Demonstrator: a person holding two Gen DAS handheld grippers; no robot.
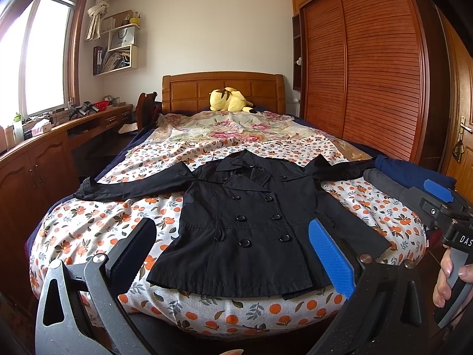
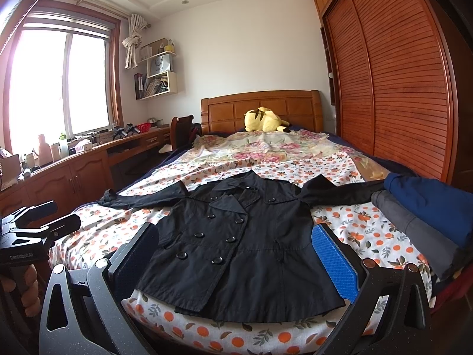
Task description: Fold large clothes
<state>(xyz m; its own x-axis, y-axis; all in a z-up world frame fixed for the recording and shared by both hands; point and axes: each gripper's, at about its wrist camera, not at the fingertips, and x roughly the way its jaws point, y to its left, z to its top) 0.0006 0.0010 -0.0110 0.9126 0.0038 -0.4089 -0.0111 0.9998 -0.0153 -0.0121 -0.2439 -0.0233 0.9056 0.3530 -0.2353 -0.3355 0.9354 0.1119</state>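
Left tongs [image 1: 233, 254] and right tongs [image 2: 236, 263]: both spread wide, empty, above the foot edge of the bed [image 2: 224, 334]. Black coat [image 2: 245, 245]: flat, front up, buttoned, sleeves outspread, hem at the foot edge. Folded clothes [image 2: 428, 216]: right edge.

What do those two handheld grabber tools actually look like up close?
Each is a dark metal fork with triangular cut-outs and round rivets. The left gripper and the right gripper both carry one black finger pad and one ribbed blue pad. White lettering marks the bodies. Bare fingers wrap a grey handle; no sleeves show.
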